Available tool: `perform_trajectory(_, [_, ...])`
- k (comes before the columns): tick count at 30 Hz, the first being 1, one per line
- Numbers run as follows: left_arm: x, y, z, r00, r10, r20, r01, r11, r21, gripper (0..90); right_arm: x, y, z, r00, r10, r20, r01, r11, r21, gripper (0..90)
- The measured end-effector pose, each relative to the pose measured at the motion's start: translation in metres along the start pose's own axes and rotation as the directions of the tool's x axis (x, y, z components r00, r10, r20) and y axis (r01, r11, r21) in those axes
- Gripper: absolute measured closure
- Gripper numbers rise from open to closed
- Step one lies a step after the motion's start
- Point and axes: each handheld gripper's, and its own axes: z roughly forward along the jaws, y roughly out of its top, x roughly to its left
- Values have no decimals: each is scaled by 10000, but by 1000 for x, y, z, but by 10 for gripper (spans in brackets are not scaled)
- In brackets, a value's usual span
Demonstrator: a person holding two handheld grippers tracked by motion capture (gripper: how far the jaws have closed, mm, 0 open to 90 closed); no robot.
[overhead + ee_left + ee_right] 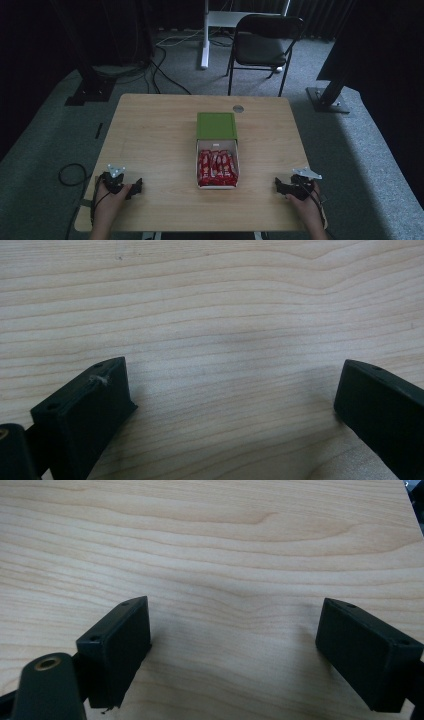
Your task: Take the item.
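High view, left tongs (134,187) and right tongs (278,186) wide open, empty, flanking open snack box (217,150).

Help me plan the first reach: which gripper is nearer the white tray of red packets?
Right, narrowly. The right gripper rests just off the white tray's near-right corner; the left gripper sits farther off, toward the table's left edge.

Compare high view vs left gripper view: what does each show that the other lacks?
High view alone: the green box, its white drawer slid open with red packets, the chair, the right gripper and both hands. Left gripper view alone: wood grain close up between open jaws, nothing held. Shared: the table and the left gripper.
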Motion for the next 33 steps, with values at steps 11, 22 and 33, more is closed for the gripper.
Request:
perform_trajectory(11, [0,0,0,10000,1,6,-1,10000,-15,20,2,9,-12,9985,552,14,-552,9985,21,138])
perform_trajectory(22, [-1,0,0,10000,-44,-42,44,10000,-11,20,13,28,-23,9980,619,-115,-622,9977,-264,138])
perform_trajectory(33, [-1,0,0,9999,-79,-69,79,10000,-14,21,39,53,-41,9996,142,-264,-165,9959,-891,138])
